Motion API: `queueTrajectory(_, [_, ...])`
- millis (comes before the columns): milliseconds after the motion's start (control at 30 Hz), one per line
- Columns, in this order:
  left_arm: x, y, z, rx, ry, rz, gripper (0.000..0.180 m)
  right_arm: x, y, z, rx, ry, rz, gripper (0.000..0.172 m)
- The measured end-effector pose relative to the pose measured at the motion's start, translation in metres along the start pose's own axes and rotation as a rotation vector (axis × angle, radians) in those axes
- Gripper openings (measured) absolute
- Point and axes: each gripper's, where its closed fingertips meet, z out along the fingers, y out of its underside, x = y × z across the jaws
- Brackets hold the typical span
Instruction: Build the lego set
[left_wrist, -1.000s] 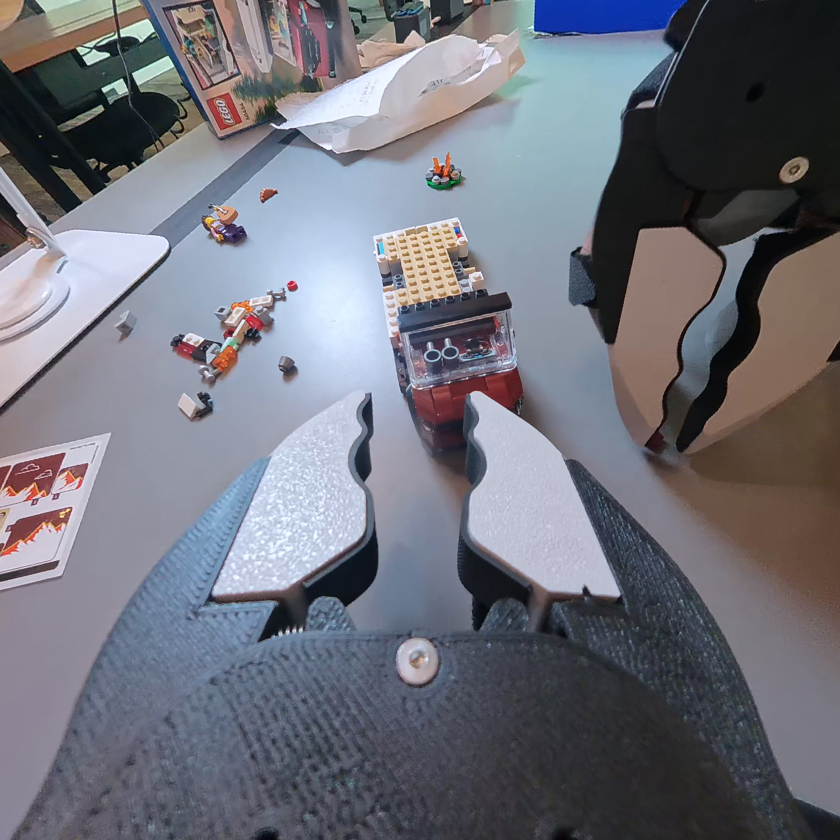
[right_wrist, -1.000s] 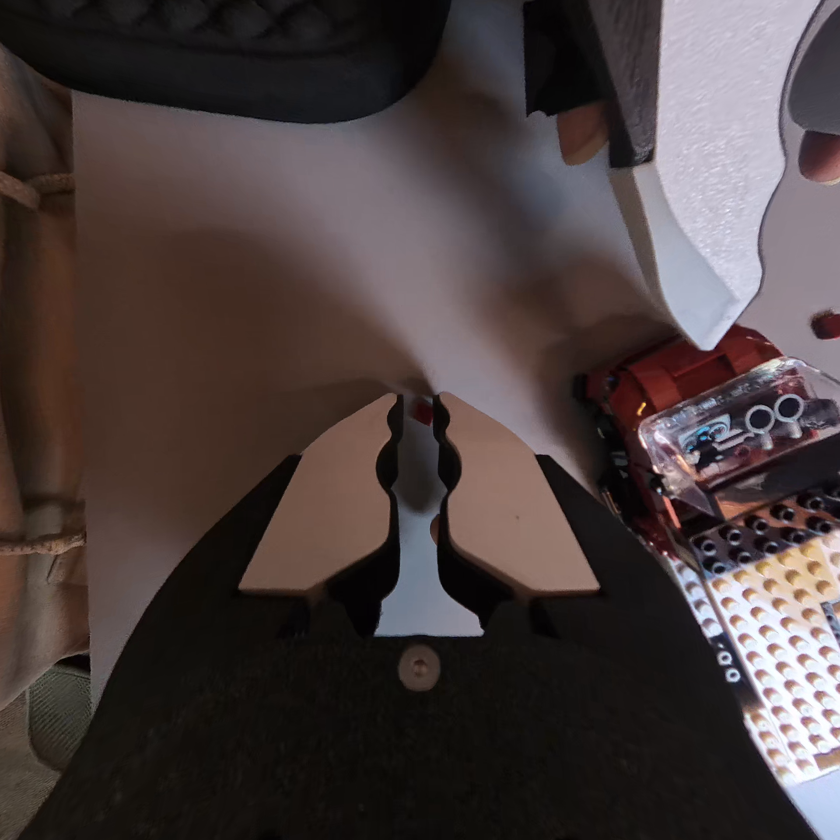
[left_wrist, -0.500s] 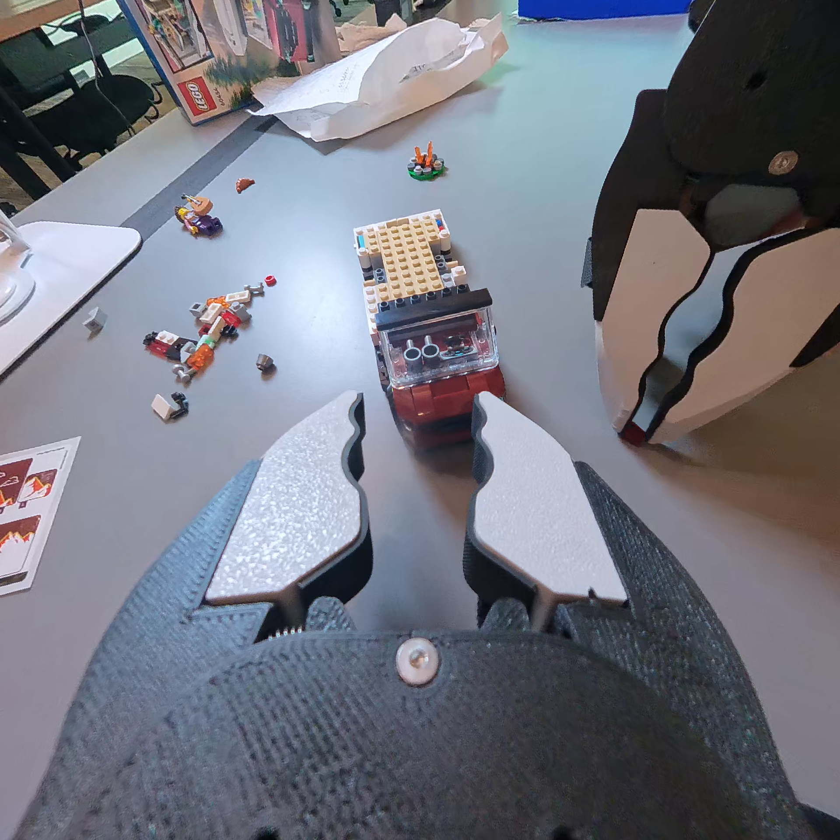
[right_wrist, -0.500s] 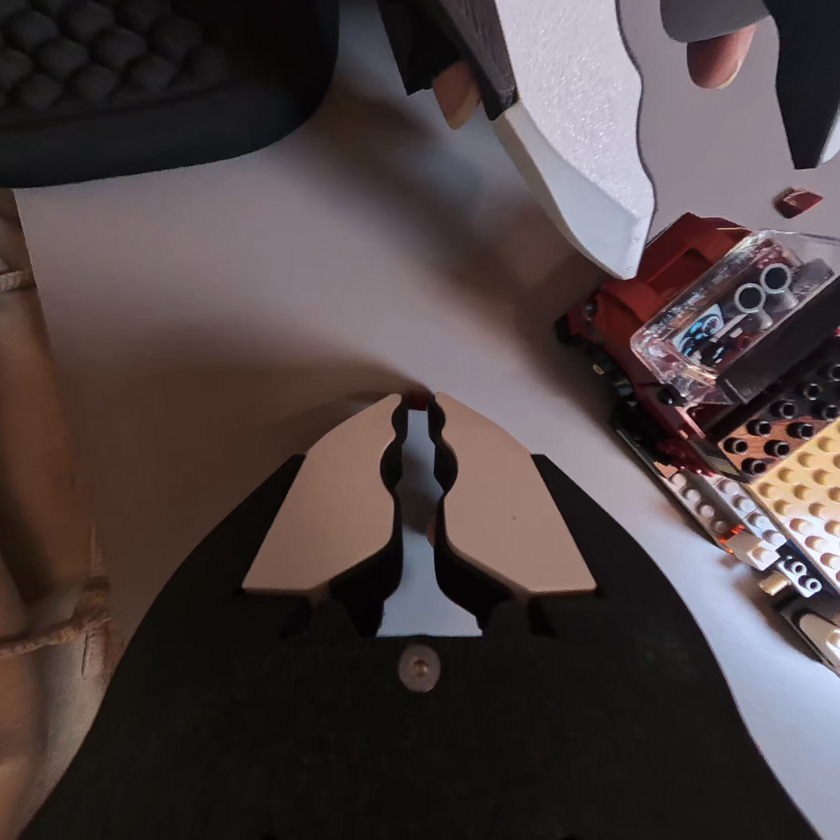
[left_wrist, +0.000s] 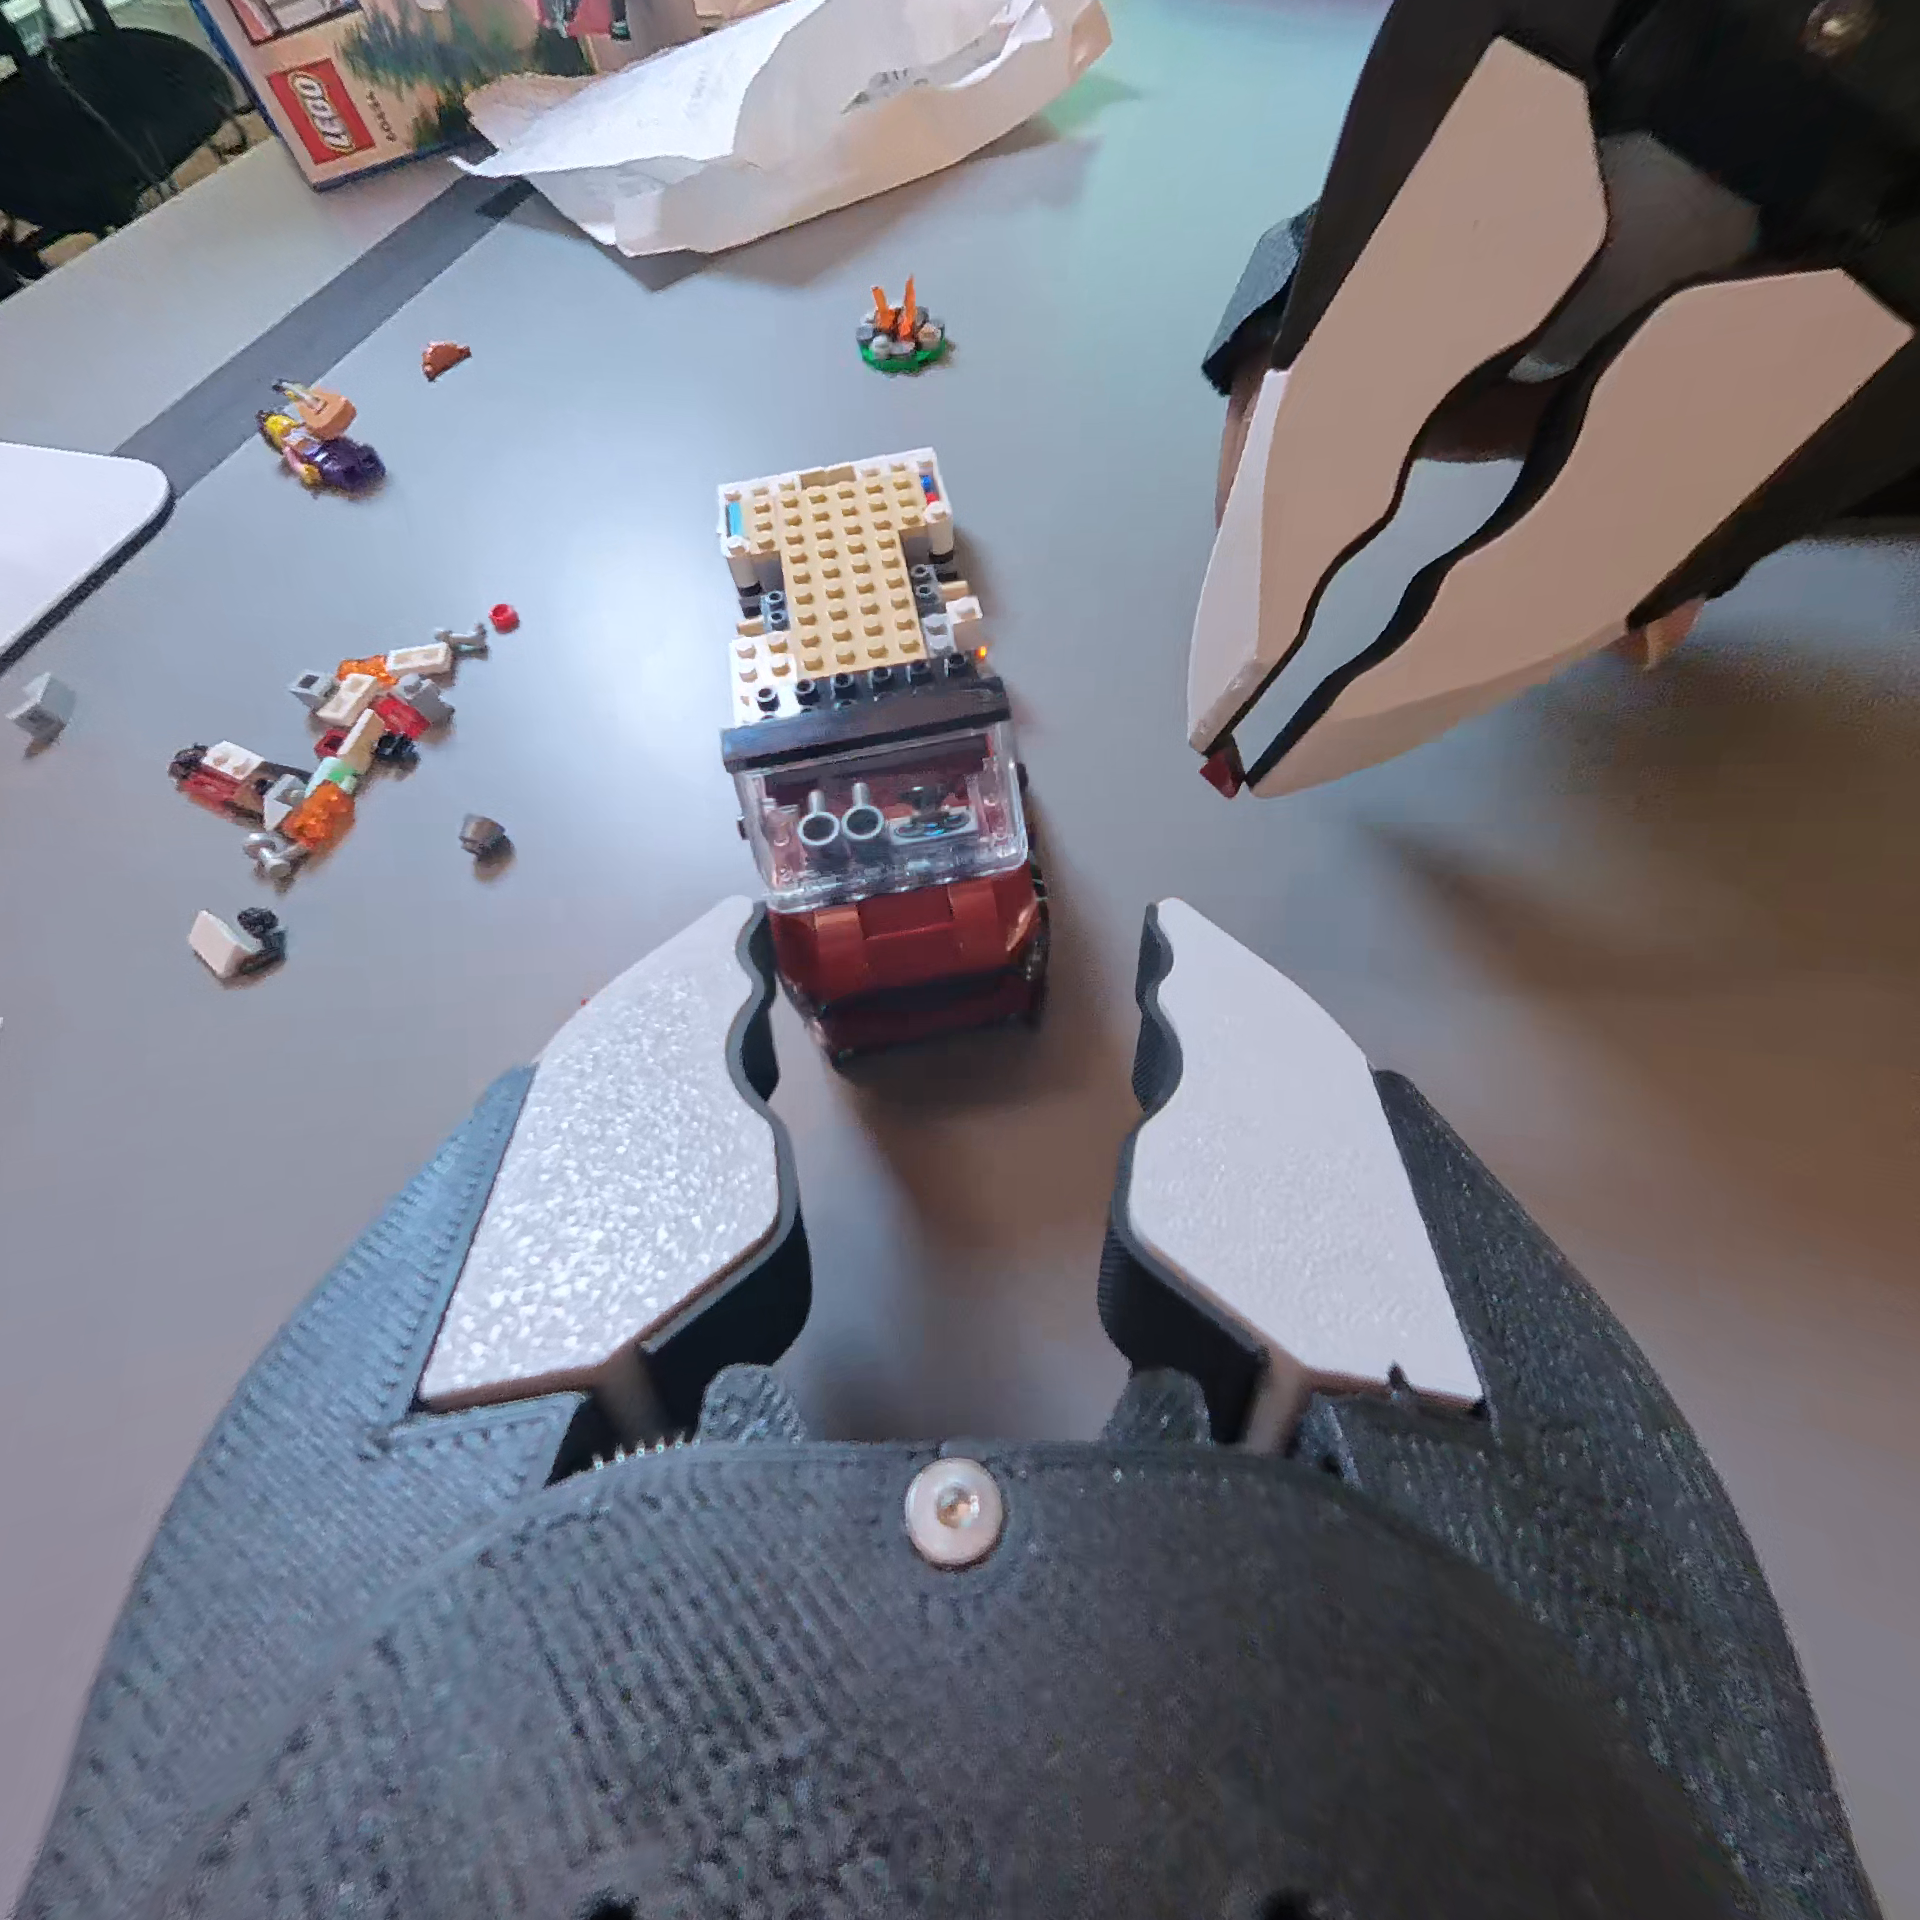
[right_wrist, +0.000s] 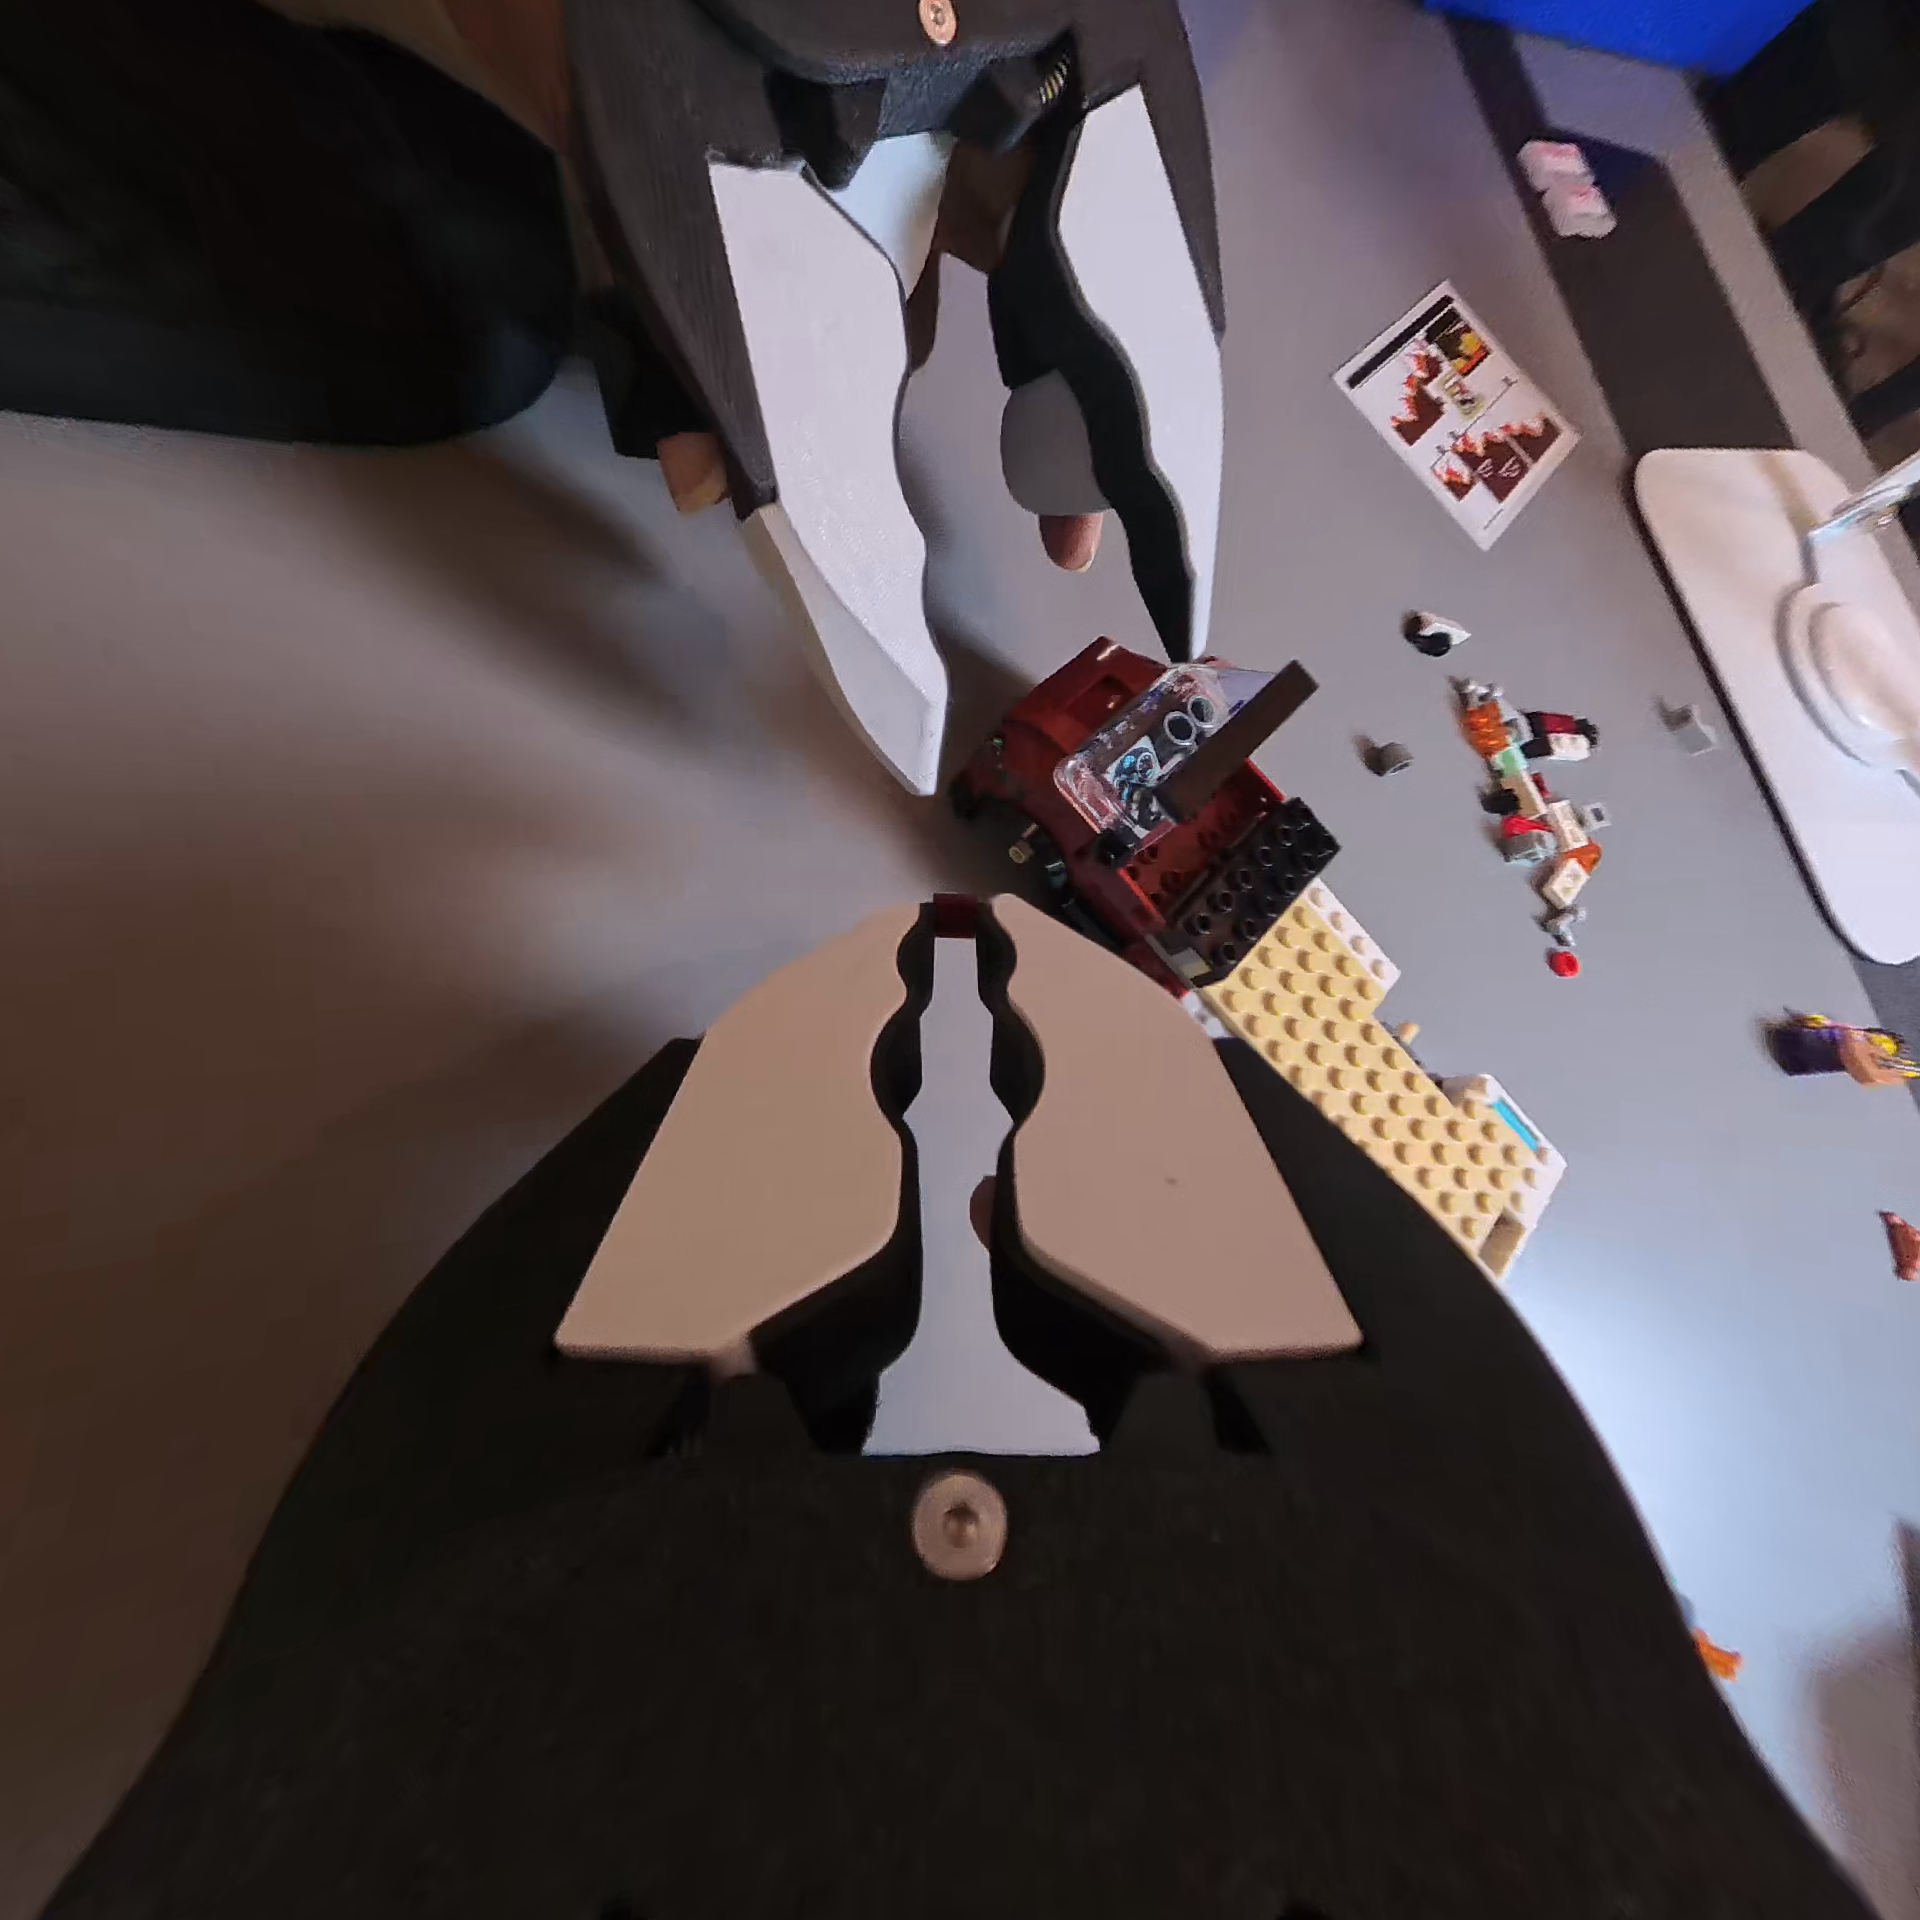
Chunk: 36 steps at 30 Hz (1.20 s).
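Observation:
A brick truck (left_wrist: 883, 821) with a dark red front, a clear windshield and a tan studded bed stands on the grey table (left_wrist: 1455, 1039). My left gripper (left_wrist: 954, 920) is open, with its jaws spread wide to either side of the truck's red nose. The left pad (left_wrist: 665, 1101) is close beside the nose and the right pad (left_wrist: 1257, 1122) stands apart from it. My right gripper (right_wrist: 956, 912) is shut on a small dark red brick (right_wrist: 954, 920) at its very tips. It hangs above the table right of the truck and also shows in the left wrist view (left_wrist: 1236, 764).
Several loose small bricks (left_wrist: 332, 727) lie left of the truck, with a purple minifigure (left_wrist: 322, 447) and a campfire piece (left_wrist: 902, 332) farther back. Crumpled white paper (left_wrist: 790, 114) and a toy box (left_wrist: 353, 104) lie at the far edge. A sticker sheet (right_wrist: 1455, 416) and a white stand base (left_wrist: 62, 530) are at the left.
My left jaws opened much wider and moved up to the truck's nose. My right gripper closed on the small dark red brick and lifted it off the table.

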Motion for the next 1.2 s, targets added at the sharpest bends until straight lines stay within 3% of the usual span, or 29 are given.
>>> queueTrajectory(133, [-0.011, 0.004, 0.007, -0.039, -0.088, 0.052, 0.068, 0.008, -0.003, 0.004, 0.051, 0.038, -0.031, 0.008])
queueTrajectory(400, [-0.011, 0.005, 0.015, -0.068, -0.062, -0.005, 0.055, 0.025, -0.012, -0.001, 0.196, 0.093, 0.026, 0.007])
queueTrajectory(733, [-0.008, 0.001, 0.004, -0.009, 0.048, -0.237, 0.054, 0.035, -0.018, -0.014, 0.326, 0.101, 0.125, 0.007])
queueTrajectory(1200, [-0.008, -0.001, -0.004, 0.044, 0.136, -0.394, 0.054, 0.032, -0.014, -0.002, 0.35, 0.045, 0.244, 0.008])
